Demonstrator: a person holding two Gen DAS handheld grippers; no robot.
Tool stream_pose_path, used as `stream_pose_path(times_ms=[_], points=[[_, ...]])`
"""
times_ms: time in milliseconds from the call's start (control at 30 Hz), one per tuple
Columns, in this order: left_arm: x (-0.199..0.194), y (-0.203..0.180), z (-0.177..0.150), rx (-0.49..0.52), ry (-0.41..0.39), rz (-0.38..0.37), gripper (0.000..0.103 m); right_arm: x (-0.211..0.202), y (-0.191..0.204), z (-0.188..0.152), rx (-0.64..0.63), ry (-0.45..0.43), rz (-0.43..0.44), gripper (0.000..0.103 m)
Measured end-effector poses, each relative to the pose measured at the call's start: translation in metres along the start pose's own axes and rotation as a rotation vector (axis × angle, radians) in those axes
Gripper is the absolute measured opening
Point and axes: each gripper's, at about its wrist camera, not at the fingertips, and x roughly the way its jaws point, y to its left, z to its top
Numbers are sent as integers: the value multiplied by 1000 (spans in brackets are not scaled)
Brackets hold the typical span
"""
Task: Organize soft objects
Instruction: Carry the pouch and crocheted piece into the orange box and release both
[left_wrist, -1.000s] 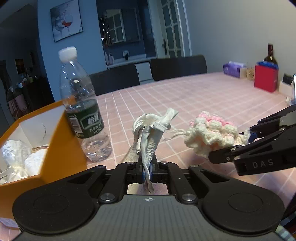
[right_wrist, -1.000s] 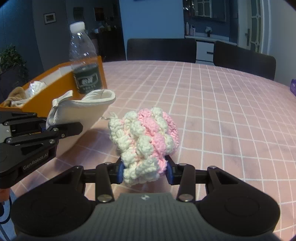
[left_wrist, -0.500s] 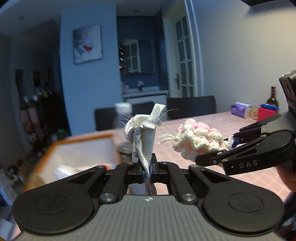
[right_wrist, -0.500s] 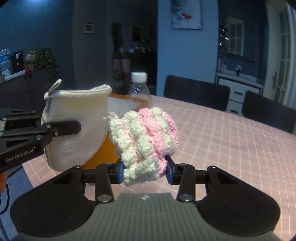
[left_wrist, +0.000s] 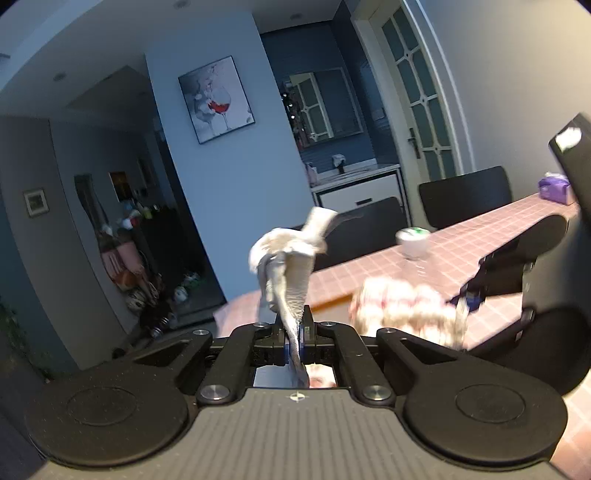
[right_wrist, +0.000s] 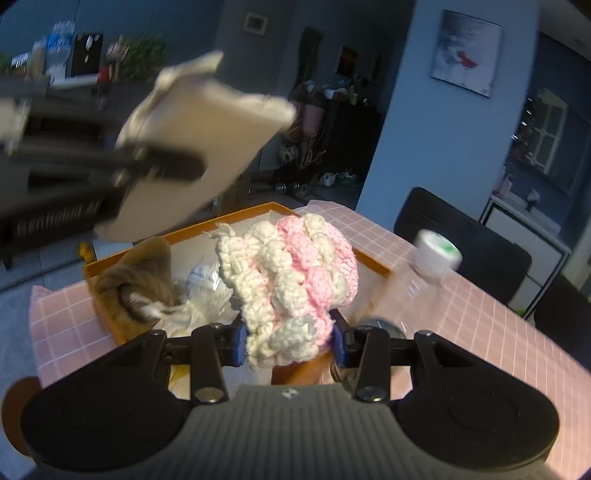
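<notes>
A: Two soft things are up in the air at once. The left gripper (left_wrist: 295, 334) is pinched nearly shut on a thin fold of the cream fabric pouch (left_wrist: 288, 266), which stands up out of the jaws and flops over at the top.

B: And the right one?

A: The right gripper (right_wrist: 288, 341) is clamped on the pink-and-white crochet ball (right_wrist: 288, 280), pads pressing into its lower half, jaws held about halfway apart by the yarn. In the right wrist view the ball sits just above the near edge of the orange box (right_wrist: 373, 264), and the pouch hangs above the box's far-left corner.

B: How do they handle?

A: Both look light and yielding, I'd say. The ball squashes under the pads but its knobbly stitches should give plenty of bite, so a grip across the middle seems safe. The pouch is limp; taken by one fold it droops and swings, and a smooth cloth held that thinly could slide out. A fatter bunch near its gathered neck would hold better.

B: What's already in the box?

A: A brown drawstring bag (right_wrist: 136, 280) at the left wall and a white bundle (right_wrist: 205, 291) beside it. A water bottle (right_wrist: 436, 258) stands just right of the box on the tabletop (right_wrist: 480, 332), easy to knock.
</notes>
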Motion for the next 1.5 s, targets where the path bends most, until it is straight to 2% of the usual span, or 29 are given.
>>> stream_pose_path(times_ms=[133, 233, 367, 467, 633, 800, 833, 1000, 1067, 1133, 1400, 1500], points=[[40, 5, 5, 75, 32, 8, 4, 38, 5, 17, -70, 27, -49, 42], [72, 11, -4, 98, 85, -10, 4, 62, 7, 21, -45, 64, -52, 42], [104, 19, -22, 62, 172, -80, 4, 90, -1, 24, -24, 112, -55, 43], [124, 26, -33, 64, 228, -131, 4, 107, 3, 25, -58, 141, -54, 44], [143, 32, -47, 77, 307, -154, 4, 125, 4, 23, -139, 188, -49, 48], [145, 32, -56, 79, 368, -165, 5, 138, -1, 20, -141, 227, -45, 55], [143, 31, -58, 85, 370, -165, 8, 139, 1, 20, -149, 227, -42, 58], [142, 30, -58, 82, 393, -169, 18, 134, 8, 18, -205, 212, -41, 62], [144, 31, -57, 82, 399, -151, 41, 131, 9, 18, -225, 213, -40, 64], [143, 31, -57, 82, 400, -138, 52, 131, 9, 21, -246, 216, -39, 67], [129, 31, -45, 100, 380, -129, 55, 112, 4, 28, -258, 212, -51, 74], [117, 32, -40, 107, 363, -124, 60, 105, 4, 32, -267, 195, -58, 74]])
